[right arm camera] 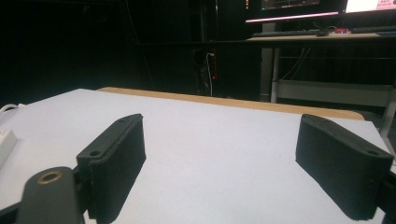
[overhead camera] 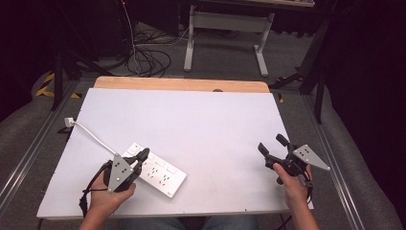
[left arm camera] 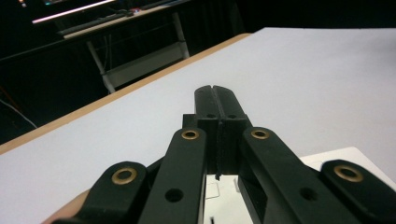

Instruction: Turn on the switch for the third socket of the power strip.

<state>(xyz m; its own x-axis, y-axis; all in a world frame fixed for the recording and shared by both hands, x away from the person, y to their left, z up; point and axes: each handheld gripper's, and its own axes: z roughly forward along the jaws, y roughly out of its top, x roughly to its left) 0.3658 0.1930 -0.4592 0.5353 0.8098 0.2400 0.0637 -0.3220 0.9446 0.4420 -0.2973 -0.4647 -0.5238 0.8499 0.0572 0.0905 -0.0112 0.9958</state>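
A white power strip with several sockets lies flat on the white table, front left of centre. Its white cable runs back-left to a plug at the table's edge. My left gripper hovers over the strip's left end, pointing forward. In the left gripper view that gripper is shut, pads pressed together with nothing between them, and the strip shows beneath. My right gripper is held near the table's front right edge. Its jaws stand wide apart and open over bare tabletop.
The table's far edge is a wooden strip. Beyond it, on the floor, stand a desk frame and loose cables. The strip's end shows at the left of the right gripper view.
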